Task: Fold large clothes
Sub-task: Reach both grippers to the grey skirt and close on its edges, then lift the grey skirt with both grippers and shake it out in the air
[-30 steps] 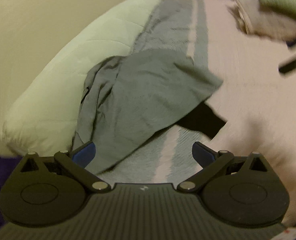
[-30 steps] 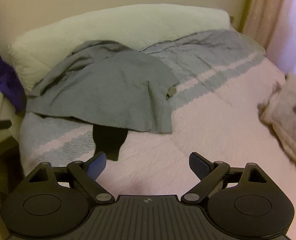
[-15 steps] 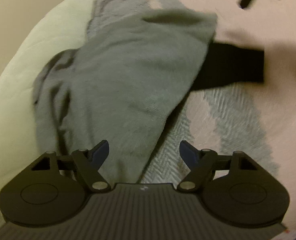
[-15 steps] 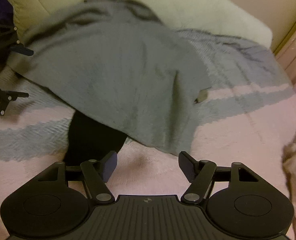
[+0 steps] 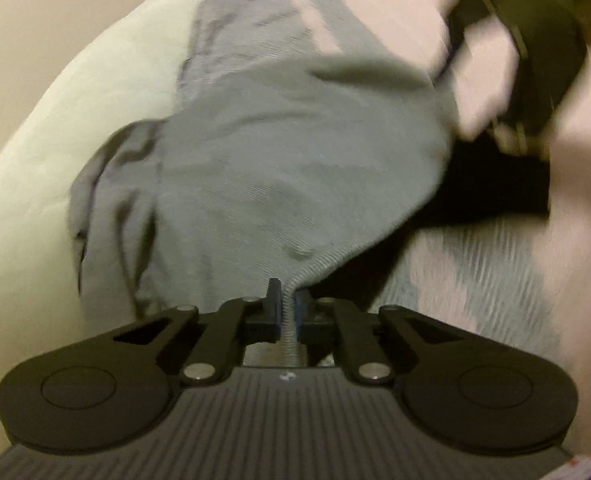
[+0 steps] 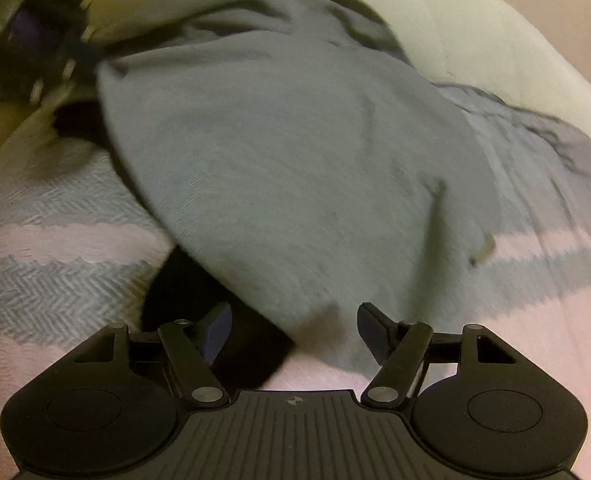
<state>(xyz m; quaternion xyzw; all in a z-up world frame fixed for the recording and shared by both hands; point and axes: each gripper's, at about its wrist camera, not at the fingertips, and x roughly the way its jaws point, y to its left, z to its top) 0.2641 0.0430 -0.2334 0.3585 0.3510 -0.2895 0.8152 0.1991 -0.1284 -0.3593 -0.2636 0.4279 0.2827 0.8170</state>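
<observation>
On the bed, against the pale pillow (image 5: 75, 128), lies the grey garment (image 5: 287, 168) we are to fold, spread loosely over the striped pink-and-grey blanket (image 6: 55, 264) with a black piece of cloth (image 6: 199, 300) poking out from under its near edge. We cannot tell whether that black piece belongs to the garment or is a separate thing.

We have our left tool (image 5: 288, 312) clamped on the ribbed hem of the grey garment at the corner farthest from the pillow on that side; the fabric runs up between the closed pads and bunches just beyond them. Our right tool (image 6: 291, 330) hovers over the opposite near edge of the garment with its fingers apart, nothing between them yet. It shows as a dark blur at the far side of the left view.

We judge that we are at the opening grasp: one corner is secured, the other not. Next we need to lower the right tool onto the grey edge alone, keeping clear of the black cloth just beside it, and close. Then both can lift and pull the garment flat away from the pillow.
</observation>
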